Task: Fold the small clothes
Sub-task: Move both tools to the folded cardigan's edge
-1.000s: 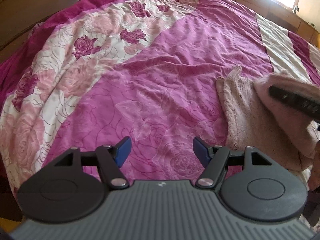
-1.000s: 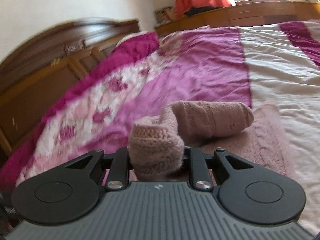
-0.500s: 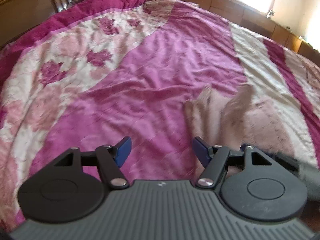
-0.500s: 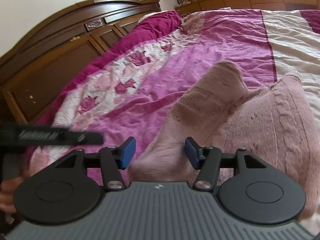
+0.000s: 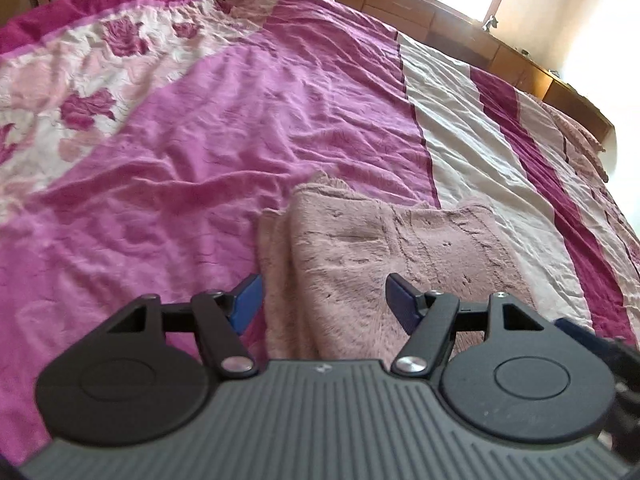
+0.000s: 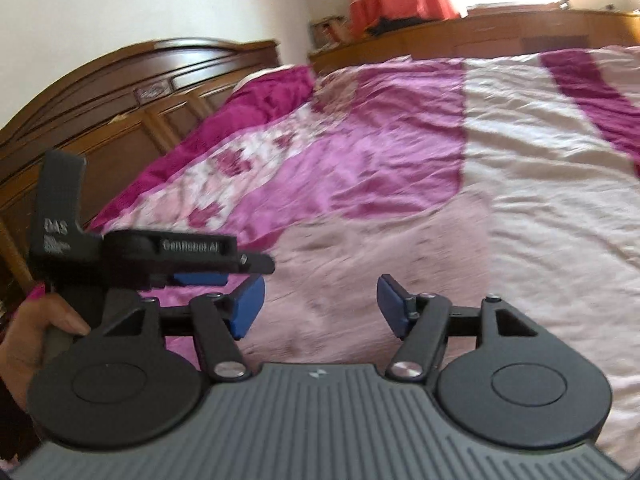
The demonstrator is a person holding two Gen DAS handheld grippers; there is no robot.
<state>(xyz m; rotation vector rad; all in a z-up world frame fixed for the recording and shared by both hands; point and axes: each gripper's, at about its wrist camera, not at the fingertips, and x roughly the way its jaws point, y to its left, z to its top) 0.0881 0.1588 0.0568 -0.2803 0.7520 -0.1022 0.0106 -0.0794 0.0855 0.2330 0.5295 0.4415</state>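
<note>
A pale pink knitted garment point(image 5: 360, 248) lies folded on the bed, with its folded part on top. My left gripper point(image 5: 324, 300) hovers just above its near left edge, open, with knit below the blue pads and nothing pressed between them. In the right wrist view the garment point(image 6: 360, 264) is blurred. My right gripper point(image 6: 320, 304) stands over it with its jaws opening, and no cloth is clamped between the pads. The left gripper point(image 6: 240, 270) shows side-on at the left of that view, held by a hand point(image 6: 32, 328).
The bed is covered by a wrinkled magenta, pink and cream quilt point(image 5: 240, 120) with a rose pattern. A dark wooden headboard point(image 6: 120, 92) stands at the left, and low wooden cabinets point(image 6: 480, 32) run along the far side under a bright window.
My right gripper let go of the rolled knit part and opened, and that part now lies flat on the garment. The left gripper swung right, from bare quilt to over the garment's edge.
</note>
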